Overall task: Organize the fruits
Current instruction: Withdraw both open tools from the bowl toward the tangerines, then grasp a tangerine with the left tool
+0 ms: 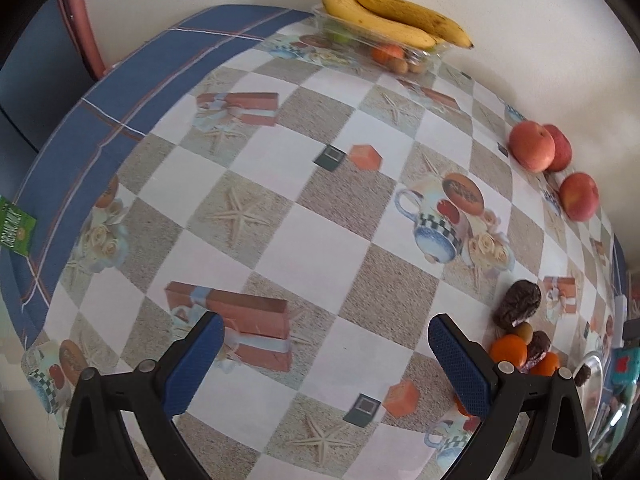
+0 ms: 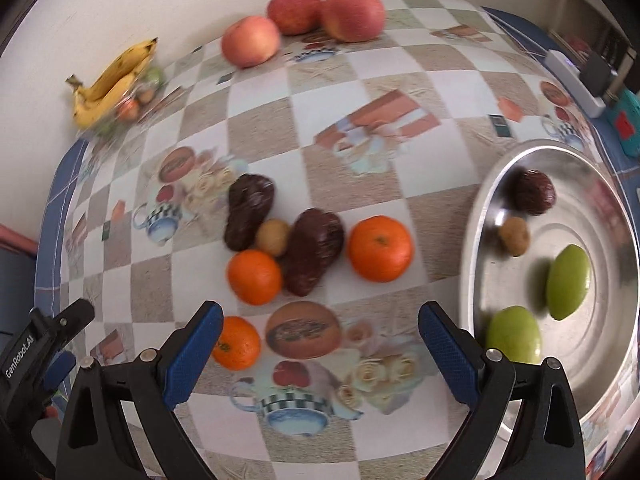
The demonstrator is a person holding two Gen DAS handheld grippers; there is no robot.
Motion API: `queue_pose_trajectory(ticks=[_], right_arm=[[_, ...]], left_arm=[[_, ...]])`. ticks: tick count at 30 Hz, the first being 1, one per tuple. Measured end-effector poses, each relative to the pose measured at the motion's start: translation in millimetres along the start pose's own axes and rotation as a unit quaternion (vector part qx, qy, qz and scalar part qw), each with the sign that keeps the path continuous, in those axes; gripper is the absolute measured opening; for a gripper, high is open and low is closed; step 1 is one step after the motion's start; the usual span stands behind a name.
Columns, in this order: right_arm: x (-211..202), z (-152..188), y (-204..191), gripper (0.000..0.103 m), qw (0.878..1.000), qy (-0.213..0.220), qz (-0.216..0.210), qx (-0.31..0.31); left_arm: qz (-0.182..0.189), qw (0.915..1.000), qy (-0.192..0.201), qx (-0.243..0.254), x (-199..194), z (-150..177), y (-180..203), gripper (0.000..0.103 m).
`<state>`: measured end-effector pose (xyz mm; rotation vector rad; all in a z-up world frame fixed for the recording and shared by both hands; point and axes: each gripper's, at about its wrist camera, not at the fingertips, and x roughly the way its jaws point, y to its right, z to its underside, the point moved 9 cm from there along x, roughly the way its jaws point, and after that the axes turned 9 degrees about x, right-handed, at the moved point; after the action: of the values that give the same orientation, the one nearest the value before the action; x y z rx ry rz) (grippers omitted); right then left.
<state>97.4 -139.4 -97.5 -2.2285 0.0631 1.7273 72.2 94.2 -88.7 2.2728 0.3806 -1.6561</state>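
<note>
The right gripper (image 2: pixel 320 350) hangs spread and empty above the checkered surface (image 2: pixel 256 92), just beside the steel bowl (image 2: pixel 488 184), likely ready for another pick. Nearest it, left of the bowl, lies one orange (image 2: pixel 237 343). Beyond that, a loose cluster: two more oranges (image 2: pixel 379 249), two dark brown fruits (image 2: pixel 314 257) and a small kiwi (image 2: pixel 273 237). Inside the bowl sit two green fruits (image 2: pixel 568 282), a kiwi and a dark fruit, apparently sorted. Farthest from the bowl, three apples (image 2: pixel 353 14) and bananas (image 2: pixel 116 80) wait by the wall. The left gripper (image 1: pixel 326 364) is spread wide, empty, over bare cloth.
</note>
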Motion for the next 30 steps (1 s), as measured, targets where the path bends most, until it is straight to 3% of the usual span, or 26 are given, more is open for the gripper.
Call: queue_pose_trajectory(ticks=[8, 16, 30], right_arm=[[1.8, 1.8, -7.7, 0.098, 1.0, 0.002, -0.007, -0.017], [-17.7, -13.7, 11.5, 0.098, 0.999, 0.039, 0.005, -0.013], [-15.9, -16.4, 39.6, 0.098, 0.999, 0.032, 0.03, 0.004]], left_arm=[[0.013, 0.9996, -0.014, 0.02, 7.0, 6.6, 20.9, 0.103], [0.028, 0.9981, -0.024, 0.05, 11.3, 13.3, 46.6, 0.103], [0.06, 0.9955, -0.034, 0.066, 20.0, 27.0, 77.2, 0.103]])
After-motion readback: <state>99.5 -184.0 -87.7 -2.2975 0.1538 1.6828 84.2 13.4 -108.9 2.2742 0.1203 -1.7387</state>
